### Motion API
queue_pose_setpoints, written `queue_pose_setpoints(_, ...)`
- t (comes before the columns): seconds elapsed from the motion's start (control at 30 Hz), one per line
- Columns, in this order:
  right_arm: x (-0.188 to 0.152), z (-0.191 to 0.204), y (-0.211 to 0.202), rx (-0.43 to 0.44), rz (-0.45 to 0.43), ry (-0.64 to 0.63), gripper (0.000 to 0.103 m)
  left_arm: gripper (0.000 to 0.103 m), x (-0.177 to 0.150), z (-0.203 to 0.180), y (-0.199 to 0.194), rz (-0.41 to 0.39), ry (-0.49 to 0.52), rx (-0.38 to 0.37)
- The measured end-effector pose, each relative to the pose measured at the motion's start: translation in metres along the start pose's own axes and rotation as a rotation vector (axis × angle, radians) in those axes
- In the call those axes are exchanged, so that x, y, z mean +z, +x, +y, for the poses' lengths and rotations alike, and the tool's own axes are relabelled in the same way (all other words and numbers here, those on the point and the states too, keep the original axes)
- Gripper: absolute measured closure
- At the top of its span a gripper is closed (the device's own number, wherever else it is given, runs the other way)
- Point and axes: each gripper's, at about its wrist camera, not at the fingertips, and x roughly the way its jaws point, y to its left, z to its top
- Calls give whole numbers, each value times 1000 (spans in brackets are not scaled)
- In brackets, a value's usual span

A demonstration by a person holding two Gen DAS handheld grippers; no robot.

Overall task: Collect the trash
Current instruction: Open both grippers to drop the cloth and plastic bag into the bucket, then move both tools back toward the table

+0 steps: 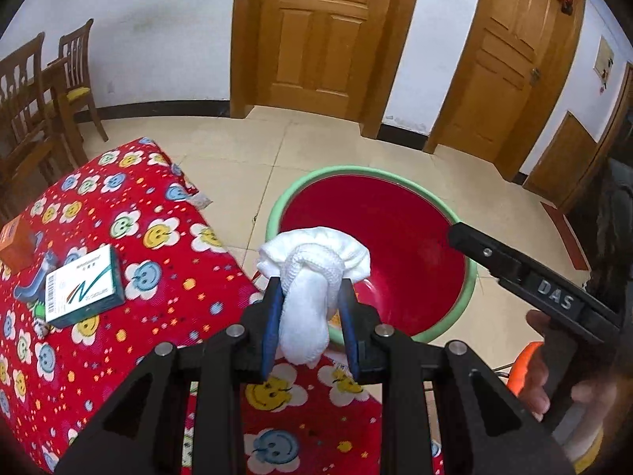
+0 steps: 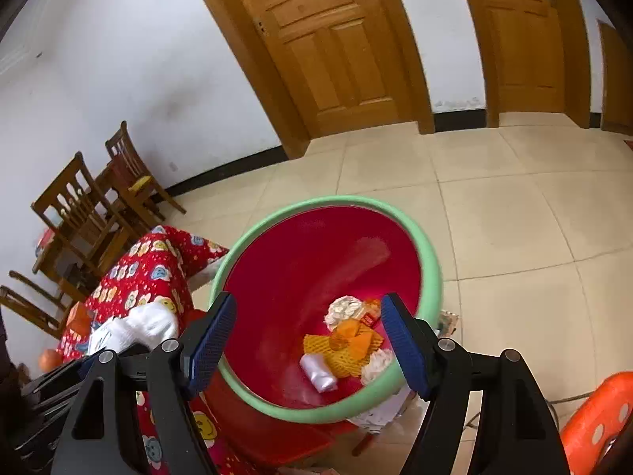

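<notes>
Left wrist view: left gripper (image 1: 308, 308) clamped on a rolled white sock (image 1: 312, 277), blue pads (image 1: 273, 328) pressing both sides of the bundle. Held above the edge of a table covered in a red smiley-flower cloth (image 1: 118, 237), just short of the green rim of a red bin (image 1: 376, 237) standing on the tiled floor beside the table. On the cloth to the left: a green-and-white carton (image 1: 85, 287), a blue object partly hidden beside it, and an orange-brown box (image 1: 16, 241) at the picture's edge. At right, part of the right gripper's black body marked "DAS", gripped by a hand (image 1: 554, 376). Behind: two wooden doors (image 1: 320, 35), white wall, wooden chairs (image 1: 39, 99) at far left.

Right wrist view: right gripper (image 2: 308, 340) spread wide, nothing between its blue pads (image 2: 209, 340), hovering over the near rim of the bin (image 2: 427, 297). Inside the bin, at the bottom: orange foam fruit netting (image 2: 348, 350), crumpled white paper (image 2: 342, 308), a small white tube-like item (image 2: 318, 372) and a scrap with a red label (image 2: 370, 318). At lower left, the sock (image 2: 146, 326) visible in the other gripper above the cloth. An orange plastic stool (image 2: 597, 415) at lower right, an orange fruit (image 2: 49, 358) at far left.
</notes>
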Motion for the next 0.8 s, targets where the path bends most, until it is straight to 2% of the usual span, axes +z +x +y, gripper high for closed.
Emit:
queue_pose_setpoints(0.27,3,-17,-18,-24,-24,48,27,75,11,-17,19,6,49,-9)
queue_pose_setpoints(0.43,4,-22,-24,-24,-38,51,27,47,15,-21,25,5,38,-10)
queue_pose_setpoints(0.53,3,-24,-26,-26,-39,56,27,39,15,-21,25,0,31,3)
queue_pose_setpoints(0.8,1,-24,-30,-11,-38,71,27,38,10,-6,15,-1,-7,37)
